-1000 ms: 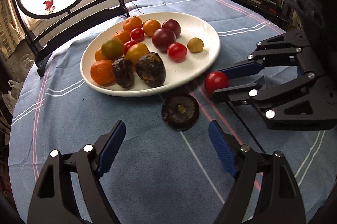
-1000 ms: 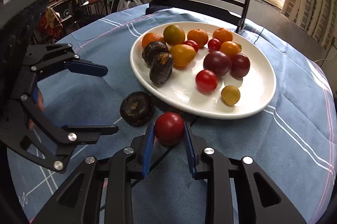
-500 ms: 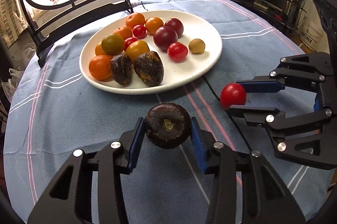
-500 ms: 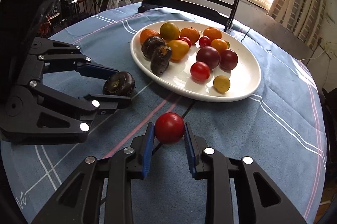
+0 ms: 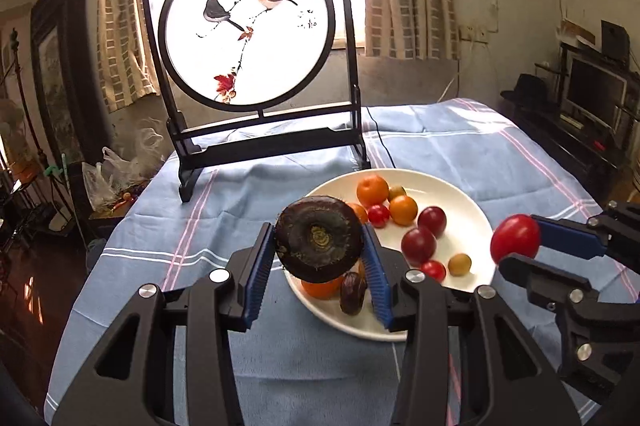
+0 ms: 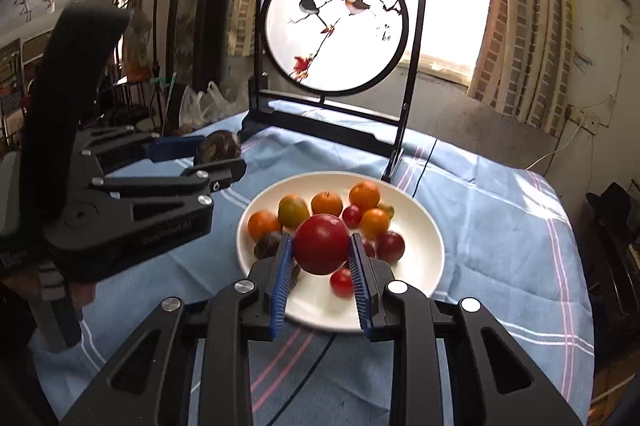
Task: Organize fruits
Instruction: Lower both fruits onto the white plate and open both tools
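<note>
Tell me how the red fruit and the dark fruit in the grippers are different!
The red fruit is smooth, shiny and round; the dark fruit is blackish brown, dull and rough, with a ringed centre facing the camera. The dark fruit looks wider than the red fruit. The right gripper holds the red fruit; the left gripper holds the dark fruit. Both are pinched between blue pads, lifted near the plate.

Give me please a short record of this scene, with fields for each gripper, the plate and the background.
left gripper: shut on dark round fruit, lifted above the cloth
right gripper: shut on red tomato, lifted
plate: white, holds orange, red and dark fruits
surface: blue tablecloth with stripes
background: round bird screen in black frame, before a window
</note>
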`<state>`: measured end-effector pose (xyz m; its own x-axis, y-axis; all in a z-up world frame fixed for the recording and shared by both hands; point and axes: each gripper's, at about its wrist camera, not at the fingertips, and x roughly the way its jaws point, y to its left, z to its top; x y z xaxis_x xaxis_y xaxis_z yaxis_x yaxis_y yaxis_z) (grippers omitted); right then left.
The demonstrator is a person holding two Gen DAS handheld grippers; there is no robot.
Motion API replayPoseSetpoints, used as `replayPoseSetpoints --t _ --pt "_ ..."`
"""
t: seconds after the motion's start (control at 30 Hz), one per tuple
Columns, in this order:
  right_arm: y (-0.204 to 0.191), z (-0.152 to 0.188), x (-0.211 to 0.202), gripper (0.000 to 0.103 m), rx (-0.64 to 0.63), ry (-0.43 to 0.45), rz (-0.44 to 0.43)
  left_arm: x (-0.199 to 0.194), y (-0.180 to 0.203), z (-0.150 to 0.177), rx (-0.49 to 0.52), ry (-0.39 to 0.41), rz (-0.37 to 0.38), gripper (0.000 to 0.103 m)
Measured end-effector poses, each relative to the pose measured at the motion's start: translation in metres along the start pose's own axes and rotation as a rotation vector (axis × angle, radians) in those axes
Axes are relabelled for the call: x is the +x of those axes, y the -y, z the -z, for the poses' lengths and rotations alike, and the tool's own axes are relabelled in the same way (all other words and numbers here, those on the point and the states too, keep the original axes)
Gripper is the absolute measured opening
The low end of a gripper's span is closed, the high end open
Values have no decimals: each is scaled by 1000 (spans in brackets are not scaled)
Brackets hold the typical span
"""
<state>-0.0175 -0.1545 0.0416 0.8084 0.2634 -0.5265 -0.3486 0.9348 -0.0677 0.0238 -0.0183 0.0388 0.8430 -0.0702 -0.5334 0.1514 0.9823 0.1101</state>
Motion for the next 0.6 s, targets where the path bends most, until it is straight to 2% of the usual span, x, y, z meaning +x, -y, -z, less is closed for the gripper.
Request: replayPoseSetpoints --t 0.23,0.47,0.6 --pt "23 -28 33 29 103 39 33 36 3 -20 -60 -14 -19 42" --pt "30 -22 66 29 177 13 5 70 5 -10 -87 -59 8 43" --pt "34 -16 77 29 187 -9 11 81 5 -5 -69 -76 -3 43"
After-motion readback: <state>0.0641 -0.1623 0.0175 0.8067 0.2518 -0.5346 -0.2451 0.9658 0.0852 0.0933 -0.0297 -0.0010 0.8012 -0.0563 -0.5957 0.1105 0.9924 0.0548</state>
